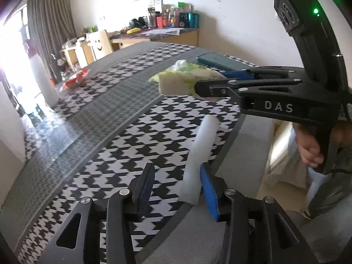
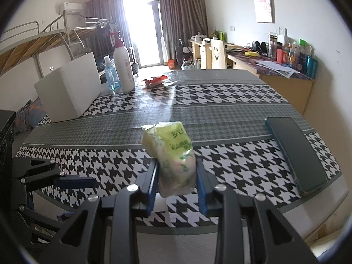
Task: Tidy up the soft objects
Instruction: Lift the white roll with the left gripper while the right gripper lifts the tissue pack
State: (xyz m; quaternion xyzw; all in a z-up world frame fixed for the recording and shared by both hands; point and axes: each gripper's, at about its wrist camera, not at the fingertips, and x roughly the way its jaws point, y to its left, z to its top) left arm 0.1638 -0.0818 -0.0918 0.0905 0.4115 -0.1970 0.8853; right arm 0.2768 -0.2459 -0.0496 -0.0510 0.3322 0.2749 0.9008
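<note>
— Two soft items on your list; where are they?

— Item one: the green-printed soft packet, clamped between the blue pads of your right gripper and held above the near part of the houndstooth tablecloth. From your left wrist view the same packet sticks out past the right gripper's tips. Item two: a white foam strip, lying against the blue inner pad of your left gripper's right finger, near the table's edge.

— Is the left gripper gripping that strip?

— No. Its jaws stand apart; the strip touches only the one pad, with open cloth showing between it and the other finger.

— And around them?

— One dark phone, flat on the cloth to the right of the packet. One red wrapper farther along the table. One white pump bottle with a small blue bottle just beside it, and one white box to their left. Your hand wraps the right gripper's handle. Beyond the table — a cluttered desk against the wall and curtains at the bright window.
</note>
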